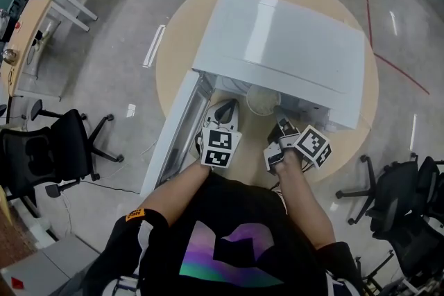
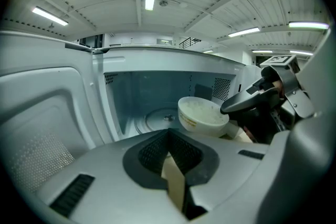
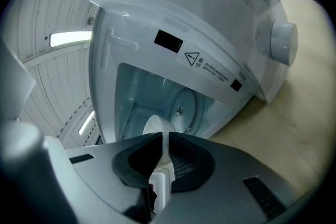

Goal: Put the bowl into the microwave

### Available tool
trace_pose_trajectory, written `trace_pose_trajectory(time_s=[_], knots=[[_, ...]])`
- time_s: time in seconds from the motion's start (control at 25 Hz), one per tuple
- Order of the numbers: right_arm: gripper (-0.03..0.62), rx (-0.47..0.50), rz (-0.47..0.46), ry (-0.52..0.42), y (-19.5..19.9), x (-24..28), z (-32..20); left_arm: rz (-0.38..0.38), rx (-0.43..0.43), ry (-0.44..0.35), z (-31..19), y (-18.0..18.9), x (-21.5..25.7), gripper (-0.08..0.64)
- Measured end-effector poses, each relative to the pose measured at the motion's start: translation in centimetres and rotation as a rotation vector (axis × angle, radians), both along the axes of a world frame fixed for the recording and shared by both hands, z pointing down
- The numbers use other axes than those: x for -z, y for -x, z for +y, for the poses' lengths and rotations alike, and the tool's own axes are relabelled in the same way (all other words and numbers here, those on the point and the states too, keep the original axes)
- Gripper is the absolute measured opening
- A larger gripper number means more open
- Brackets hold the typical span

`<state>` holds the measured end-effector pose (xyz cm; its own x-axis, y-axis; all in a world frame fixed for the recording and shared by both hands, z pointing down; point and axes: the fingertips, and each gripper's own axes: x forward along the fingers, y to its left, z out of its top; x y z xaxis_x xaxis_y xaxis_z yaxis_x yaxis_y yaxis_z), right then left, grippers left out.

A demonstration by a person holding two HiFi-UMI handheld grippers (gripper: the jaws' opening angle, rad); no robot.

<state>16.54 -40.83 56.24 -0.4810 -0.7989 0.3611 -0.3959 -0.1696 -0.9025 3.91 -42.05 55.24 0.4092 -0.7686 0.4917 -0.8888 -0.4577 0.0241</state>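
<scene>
Reaching toward the microwave (image 1: 284, 45), right hand-held gripper (image 3: 163, 136) pinches the bowl (image 1: 263, 100) rim; left hand-held gripper (image 2: 169, 134) closed.

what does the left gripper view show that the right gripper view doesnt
Only the left gripper view: the right gripper seen from outside, gripping the rim of the bowl. It also shows the bowl's white contents and the mesh on the inside of the open door.
Only the right gripper view: the knob and warning label on the front of the microwave.
Both: the bowl at the mouth of the open cavity, and the turntable inside.
</scene>
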Motion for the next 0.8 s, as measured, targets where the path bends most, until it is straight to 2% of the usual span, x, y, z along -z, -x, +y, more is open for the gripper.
trace_pose_trajectory(time_s=[0.44, 0.8], knots=[[0.048, -0.035, -0.004, 0.013, 0.5, -0.8, -2.5, -0.027, -0.021, 0.017, -2.4, 0.0, -0.7, 0.046], [0.048, -0.100, 0.007, 0.023, 0.1, -2.2, -4.7, -0.033, -0.032, 0.034, -3.8, -0.2, -1.4, 0.046]])
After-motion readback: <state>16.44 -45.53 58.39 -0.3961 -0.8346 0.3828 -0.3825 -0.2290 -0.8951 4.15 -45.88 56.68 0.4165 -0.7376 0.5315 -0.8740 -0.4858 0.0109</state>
